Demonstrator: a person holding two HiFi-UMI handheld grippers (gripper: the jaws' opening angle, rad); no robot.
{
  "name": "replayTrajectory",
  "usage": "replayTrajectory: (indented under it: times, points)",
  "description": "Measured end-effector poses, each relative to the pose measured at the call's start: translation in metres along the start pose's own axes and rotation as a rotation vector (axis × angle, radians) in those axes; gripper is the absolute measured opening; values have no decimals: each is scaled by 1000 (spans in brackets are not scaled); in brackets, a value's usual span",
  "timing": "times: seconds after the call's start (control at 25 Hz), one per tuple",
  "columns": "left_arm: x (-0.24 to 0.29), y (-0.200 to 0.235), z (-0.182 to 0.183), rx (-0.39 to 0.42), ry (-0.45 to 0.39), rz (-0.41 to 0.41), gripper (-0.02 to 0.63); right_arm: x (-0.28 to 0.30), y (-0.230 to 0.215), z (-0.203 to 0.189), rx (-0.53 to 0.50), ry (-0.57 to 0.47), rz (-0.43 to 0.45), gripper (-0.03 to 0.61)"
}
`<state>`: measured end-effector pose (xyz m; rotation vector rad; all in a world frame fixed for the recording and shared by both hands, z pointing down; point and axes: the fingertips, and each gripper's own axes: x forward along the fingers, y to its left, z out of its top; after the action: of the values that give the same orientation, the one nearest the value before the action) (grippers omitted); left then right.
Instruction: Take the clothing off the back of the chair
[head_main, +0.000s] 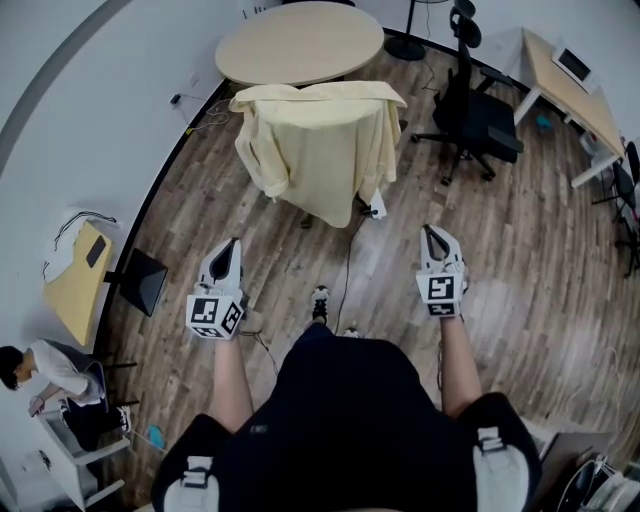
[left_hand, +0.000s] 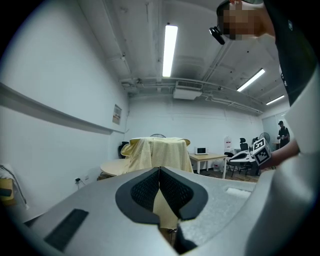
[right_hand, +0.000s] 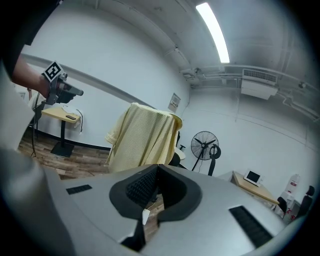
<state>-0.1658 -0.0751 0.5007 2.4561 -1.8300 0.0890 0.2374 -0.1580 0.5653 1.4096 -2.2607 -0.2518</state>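
Well, at the far left of the head view a person (head_main: 45, 368) is sitting by the wall, and just above them a small yellow worktop (head_main: 72, 290) is standing against that wall. Next comes the left gripper (head_main: 232, 244), hovering over the wooden floor (head_main: 200, 200) and pointing forward. In the left gripper view its jaws are pressing together tip to tip, with nothing between them.

In the middle, well apart from both grippers and ahead of them, the pale yellow clothing (head_main: 320, 145) is hanging over the back of the chair (right_hand: 174, 157). It is covering the backrest completely and drooping down toward the floor on all sides, with one sleeve dangling at the left. Behind it a round worktop (head_main: 300, 40) is standing near the curved wall. The left gripper view is showing the clothing straight ahead above the jaw tips. The right gripper view is showing it slightly left of its jaw tips.

To the right, the right gripper (head_main: 431, 233) is hovering level with the left one. Its jaws are also meeting at the tips and gripping nothing. Farther right a black office chair (head_main: 478, 112) is standing beside a long worktop (head_main: 590, 105) at the edge of the room.
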Motion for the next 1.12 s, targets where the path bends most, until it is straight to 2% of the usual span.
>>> replayTrajectory:
  times: [0.28,1.12]
  points:
    - [30,10,6,6,-9,-44,2,15,-8,4,7,13,-29,-6]
    - [102,67,12,20,17,-95,2,80,-10,11,56,44,-94,-6]
